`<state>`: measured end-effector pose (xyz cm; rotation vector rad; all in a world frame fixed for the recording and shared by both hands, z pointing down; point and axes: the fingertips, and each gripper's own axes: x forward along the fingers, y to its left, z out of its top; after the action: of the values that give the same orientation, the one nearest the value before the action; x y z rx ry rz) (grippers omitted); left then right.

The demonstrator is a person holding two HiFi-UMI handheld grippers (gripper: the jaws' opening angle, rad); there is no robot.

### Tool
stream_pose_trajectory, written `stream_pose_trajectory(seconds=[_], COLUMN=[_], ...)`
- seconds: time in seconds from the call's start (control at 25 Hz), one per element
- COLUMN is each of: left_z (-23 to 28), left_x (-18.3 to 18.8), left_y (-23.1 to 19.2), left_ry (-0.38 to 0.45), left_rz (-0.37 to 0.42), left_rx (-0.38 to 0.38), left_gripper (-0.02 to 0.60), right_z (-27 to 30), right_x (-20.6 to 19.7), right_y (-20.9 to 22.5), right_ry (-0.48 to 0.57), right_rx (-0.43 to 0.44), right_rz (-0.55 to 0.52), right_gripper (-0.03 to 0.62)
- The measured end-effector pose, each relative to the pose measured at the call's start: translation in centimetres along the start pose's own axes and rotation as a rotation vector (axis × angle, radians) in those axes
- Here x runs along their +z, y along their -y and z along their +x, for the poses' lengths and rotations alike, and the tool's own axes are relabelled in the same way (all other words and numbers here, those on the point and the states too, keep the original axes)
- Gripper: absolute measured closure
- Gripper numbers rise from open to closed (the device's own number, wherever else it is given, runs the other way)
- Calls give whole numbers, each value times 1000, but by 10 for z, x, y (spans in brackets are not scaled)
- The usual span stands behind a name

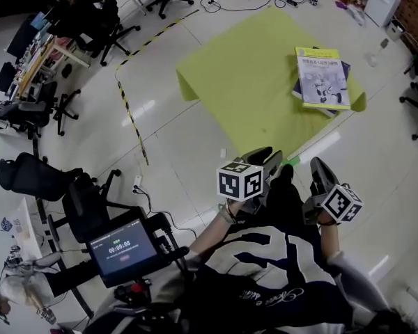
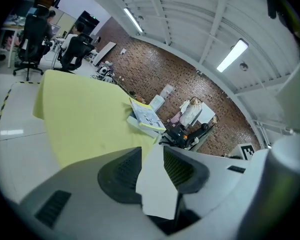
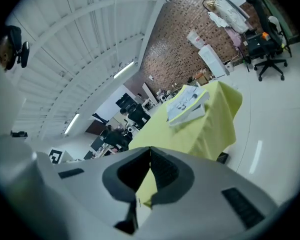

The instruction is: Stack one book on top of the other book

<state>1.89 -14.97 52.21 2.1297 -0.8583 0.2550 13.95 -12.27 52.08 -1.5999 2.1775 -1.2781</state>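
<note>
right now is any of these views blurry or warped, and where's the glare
Head view: sharp, edges bowed, light streaks glaring off the floor. Left gripper view: strong fisheye with dark corners, ceiling lamp blown out, books fairly crisp. Right gripper view: same warping, books slightly soft.

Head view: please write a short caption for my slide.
Two books stacked on the yellow-green table; left hand-held gripper and right hand-held gripper hang short of it.
</note>
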Motion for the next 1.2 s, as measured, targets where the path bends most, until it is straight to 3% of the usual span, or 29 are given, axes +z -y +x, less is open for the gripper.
stream_pose_trajectory(seconds=[0.2,0.56,0.8,1.2], left_z=[-36,-49,-46,-32], left_x=[-26,-30,-48,-112], left_y=[1,30,66,160], left_ry=[8,41,51,90], left_rz=[-35,-7,9,-5], left_rx=[-19,-64,-71,-45], left_gripper=[442,442,442,442], right_z=[-33,-56,-81,-183], right_x=[-46,-40,-44,-51], right_y=[-41,-60,-58,-18], right_ry=[-40,-13,-39,-86], right_rx=[45,81,110,118], right_rz=[-14,-56,-89,-177], right_gripper=[597,597,599,600])
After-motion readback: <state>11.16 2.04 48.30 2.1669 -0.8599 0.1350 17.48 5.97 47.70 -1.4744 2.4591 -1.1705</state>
